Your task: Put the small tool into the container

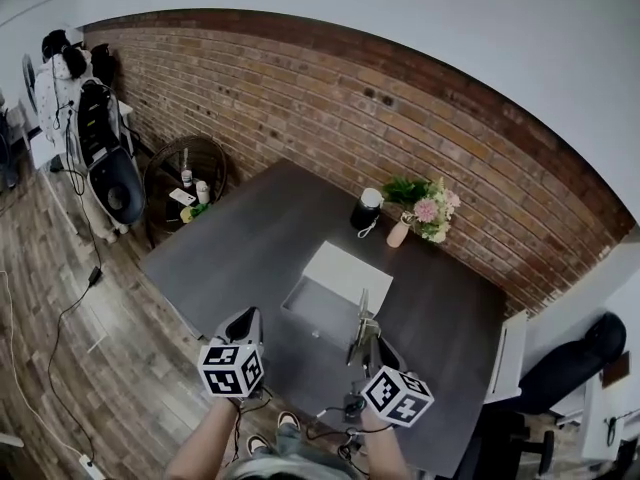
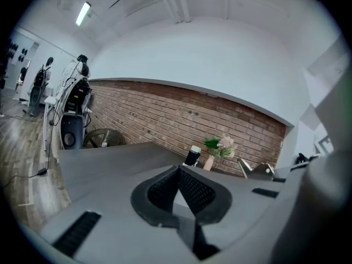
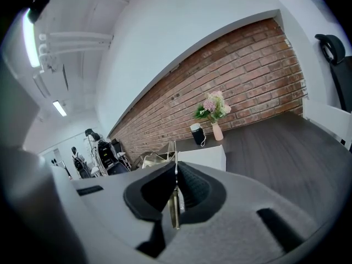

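Workspace with a dark grey desk (image 1: 250,238) carrying an open white rectangular container (image 1: 312,308). The right hand-held gripper (image 3: 176,172) is clamped on a thin, flat metal small tool (image 3: 175,202), upright at the container's near edge, and the left hand-held gripper (image 2: 179,172) is closed and empty. The slim tool could slip from the pads or snag the rim; no writing is readable.

Brick wall (image 1: 300,98), dark table (image 1: 250,243), wood floor (image 1: 60,368)
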Motion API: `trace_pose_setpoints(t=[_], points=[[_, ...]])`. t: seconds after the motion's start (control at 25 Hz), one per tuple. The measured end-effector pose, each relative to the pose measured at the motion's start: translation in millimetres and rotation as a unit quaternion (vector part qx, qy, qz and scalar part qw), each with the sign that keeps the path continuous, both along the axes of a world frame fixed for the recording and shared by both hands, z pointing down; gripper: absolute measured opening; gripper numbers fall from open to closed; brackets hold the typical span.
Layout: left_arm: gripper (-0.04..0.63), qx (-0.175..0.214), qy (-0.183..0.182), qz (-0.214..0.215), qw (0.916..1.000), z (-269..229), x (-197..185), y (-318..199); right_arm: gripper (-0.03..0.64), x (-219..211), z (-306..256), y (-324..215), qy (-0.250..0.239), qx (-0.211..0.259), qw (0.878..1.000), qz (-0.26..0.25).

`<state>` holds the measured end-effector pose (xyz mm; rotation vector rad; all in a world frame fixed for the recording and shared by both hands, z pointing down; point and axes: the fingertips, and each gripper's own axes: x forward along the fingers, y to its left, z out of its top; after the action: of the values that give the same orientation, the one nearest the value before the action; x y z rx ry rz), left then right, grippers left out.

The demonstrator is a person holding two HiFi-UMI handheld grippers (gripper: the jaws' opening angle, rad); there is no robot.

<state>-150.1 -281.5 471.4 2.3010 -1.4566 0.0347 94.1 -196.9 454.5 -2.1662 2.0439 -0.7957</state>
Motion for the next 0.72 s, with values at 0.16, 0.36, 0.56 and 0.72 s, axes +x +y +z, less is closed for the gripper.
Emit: trace_pose_setpoints(t=[0.16, 0.36, 0.56, 0.72], points=[[0.005, 0.001, -0.009, 0.005, 0.9999, 0.5, 5.3, -10.3, 0.011, 3.1, 5.6, -3.3, 0.002, -0.006, 1.000, 0.005], [0.005, -0.011, -0.011, 0.009, 0.9998, 15.3, 16.2, -13.3, 0.011, 13.2, 18.1, -3.9, 0.003, -0.019, 1.000, 0.005], [0.005, -0.021, -0.018, 0.010, 0.9996, 27.0, 23.2, -15.6, 0.011, 19.8, 27.1, -7.2, 0.013, -0.032, 0.999, -0.003], [0.005, -0.026, -0.021, 0.005, 0.9994, 31.8, 21.8, -20.9, 0.011, 20.2, 28.2, -18.5, 0.028, -0.039, 0.999, -0.020]])
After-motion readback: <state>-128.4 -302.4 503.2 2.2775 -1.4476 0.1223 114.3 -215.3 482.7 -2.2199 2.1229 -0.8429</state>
